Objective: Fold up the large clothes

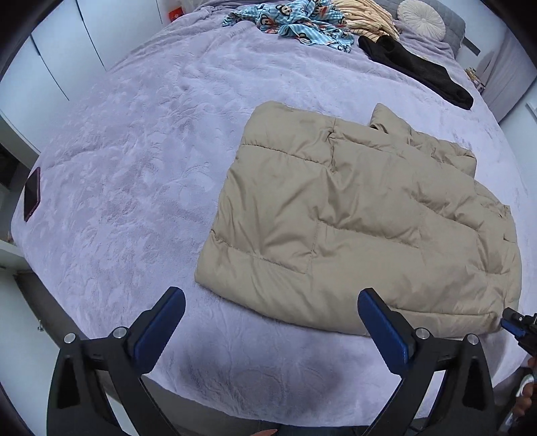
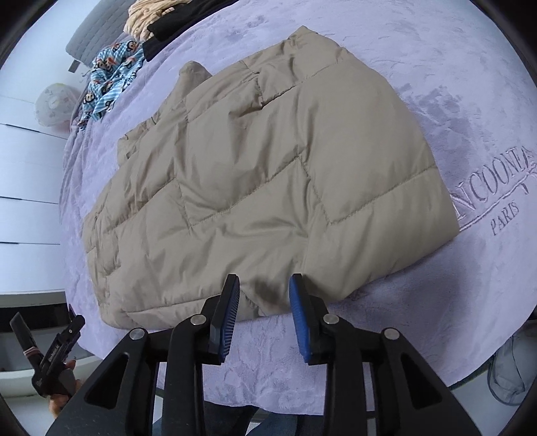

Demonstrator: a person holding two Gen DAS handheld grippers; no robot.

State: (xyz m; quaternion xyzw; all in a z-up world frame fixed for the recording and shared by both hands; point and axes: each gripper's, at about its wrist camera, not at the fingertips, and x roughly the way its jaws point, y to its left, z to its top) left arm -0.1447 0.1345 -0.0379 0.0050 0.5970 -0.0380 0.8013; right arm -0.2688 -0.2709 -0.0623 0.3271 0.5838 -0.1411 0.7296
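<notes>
Beige quilted jacket lies folded flat on lilac plush bedspread, near edge of bed, approx. rectangular, collar end toward far side.

Left gripper: jaws spread wide, nothing between them. Blue pads hang above bare bedspread; right pad sits just beside jacket's near hem, no contact visible.

Right gripper: jaws part-open, narrow gap. Pads stand at jacket's near hem; fabric shows between tips, but pads don't press on it. In left wrist view this gripper's tip appears at far right, next to jacket's near right corner.

Misc. items on bed, far end: blue cartoon-print garment, cream striped garment, black garment, round white cushion. All well apart from jacket. Dark phone lies at left edge of bed. Embossed lettering on bedspread sits just beside jacket in right wrist view.
</notes>
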